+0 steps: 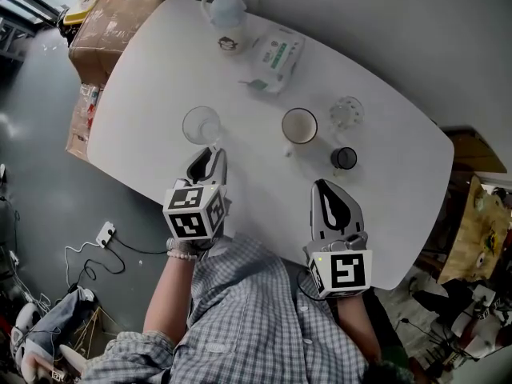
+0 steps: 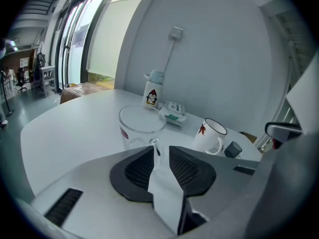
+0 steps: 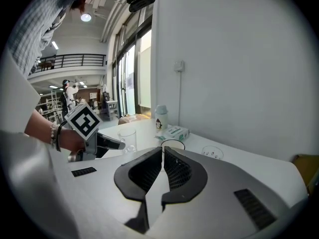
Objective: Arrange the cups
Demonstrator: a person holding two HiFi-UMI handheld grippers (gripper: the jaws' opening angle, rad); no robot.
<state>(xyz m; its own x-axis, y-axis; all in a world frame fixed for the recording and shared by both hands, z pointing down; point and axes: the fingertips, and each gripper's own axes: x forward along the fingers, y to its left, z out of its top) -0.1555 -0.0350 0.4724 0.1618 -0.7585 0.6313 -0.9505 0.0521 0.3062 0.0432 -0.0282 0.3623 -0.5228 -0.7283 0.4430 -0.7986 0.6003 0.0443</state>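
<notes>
A clear glass mug (image 1: 200, 125) (image 2: 140, 128) stands on the white table (image 1: 160, 78), with its handle turned toward me. My left gripper (image 1: 214, 150) (image 2: 159, 151) is right behind it, jaws a narrow gap apart. The handle (image 2: 156, 147) sits at the gap's mouth, near the left pad and clear of the right one. A white mug (image 1: 299, 126) (image 2: 212, 135), a clear glass cup (image 1: 346, 113) and a small black cup (image 1: 344, 158) (image 2: 232, 149) stand to the right. My right gripper (image 1: 320, 186) (image 3: 163, 151) hovers shut and empty, short of the black cup.
A penguin bottle (image 1: 226, 18) (image 2: 152, 94) and a pack of wipes (image 1: 276, 54) (image 2: 174, 112) lie at the table's far side. Cardboard boxes (image 1: 104, 30) stand on the floor past the left edge. A wall runs close behind the table.
</notes>
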